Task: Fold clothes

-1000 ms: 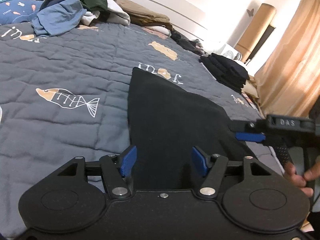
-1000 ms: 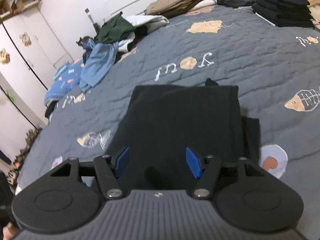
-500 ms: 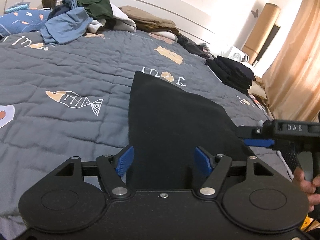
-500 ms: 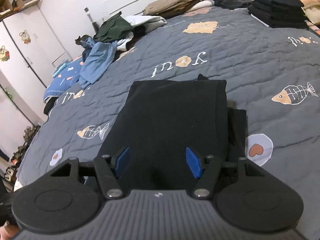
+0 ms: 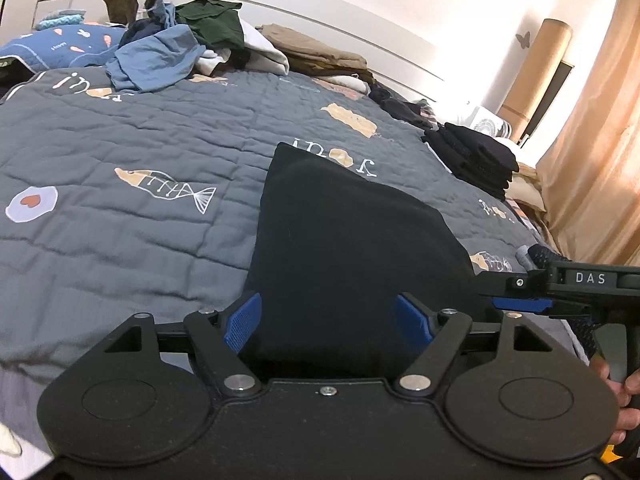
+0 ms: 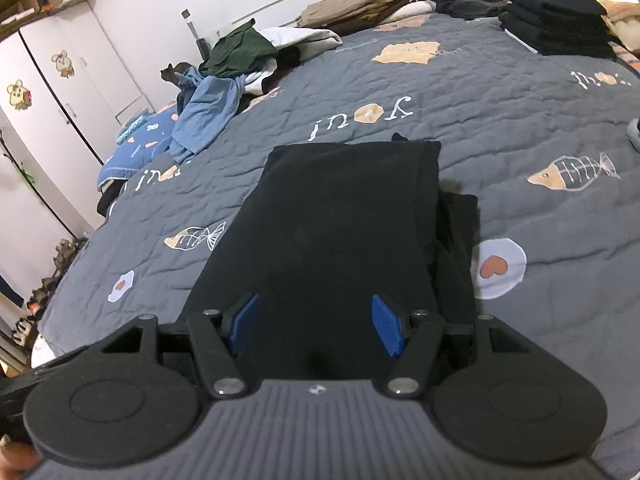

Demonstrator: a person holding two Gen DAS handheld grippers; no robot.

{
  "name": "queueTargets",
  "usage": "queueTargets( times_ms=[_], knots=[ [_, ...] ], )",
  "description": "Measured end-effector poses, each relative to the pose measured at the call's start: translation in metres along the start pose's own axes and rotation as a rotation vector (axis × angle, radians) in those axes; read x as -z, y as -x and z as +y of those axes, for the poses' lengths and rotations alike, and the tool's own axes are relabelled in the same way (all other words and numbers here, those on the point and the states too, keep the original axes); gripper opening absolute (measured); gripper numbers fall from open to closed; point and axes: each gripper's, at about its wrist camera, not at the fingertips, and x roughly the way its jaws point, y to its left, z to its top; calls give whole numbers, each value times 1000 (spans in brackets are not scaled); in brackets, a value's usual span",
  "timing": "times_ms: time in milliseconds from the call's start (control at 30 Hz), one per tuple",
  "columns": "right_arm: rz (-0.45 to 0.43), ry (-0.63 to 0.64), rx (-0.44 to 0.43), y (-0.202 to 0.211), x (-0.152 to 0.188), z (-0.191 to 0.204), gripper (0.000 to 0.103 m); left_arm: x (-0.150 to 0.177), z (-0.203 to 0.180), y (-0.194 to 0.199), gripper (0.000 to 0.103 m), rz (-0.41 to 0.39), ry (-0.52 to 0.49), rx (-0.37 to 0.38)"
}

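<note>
While left gripper (image 5: 327, 322) fingers are opening, right gripper (image 6: 316, 325) fingers stand apart; black garment (image 6: 336, 220) lies unheld.

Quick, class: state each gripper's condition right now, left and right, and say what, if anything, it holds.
Left gripper: jaws opening, holding nothing; black garment lies beyond it.
Right gripper: open, holding nothing.

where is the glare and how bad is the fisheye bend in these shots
Left wrist view: the wall at upper right is washed out beside the curtain, and the headboard bows into an arc. Right wrist view: lighting is even with no blown patch, the wardrobe leans and curves at the left edge, and the black garment shows little fold detail in either view.
</note>
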Motion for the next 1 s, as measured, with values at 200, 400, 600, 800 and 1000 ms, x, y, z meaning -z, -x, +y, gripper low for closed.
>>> queueTargets(
  times_ms=[200, 400, 600, 800, 1000],
  knots=[
    [-17, -58, -5, 9, 14, -24, 62, 9, -5, 7, 74, -9, 11, -23],
    [-40, -68, -30, 15, 19, -25, 62, 11, -9, 9, 75, -22, 32, -23],
    [-42, -49, -39, 20, 20, -36, 62, 8, -13, 4, 76, -13, 18, -13],
    [-22, -71, -41, 18, 17, -51, 62, -8, -17, -3, 77, -28, 33, 13],
    [-18, -72, -93, 28, 23, -58, 62, -13, -23, -4, 80, -33, 24, 12]
  ],
)
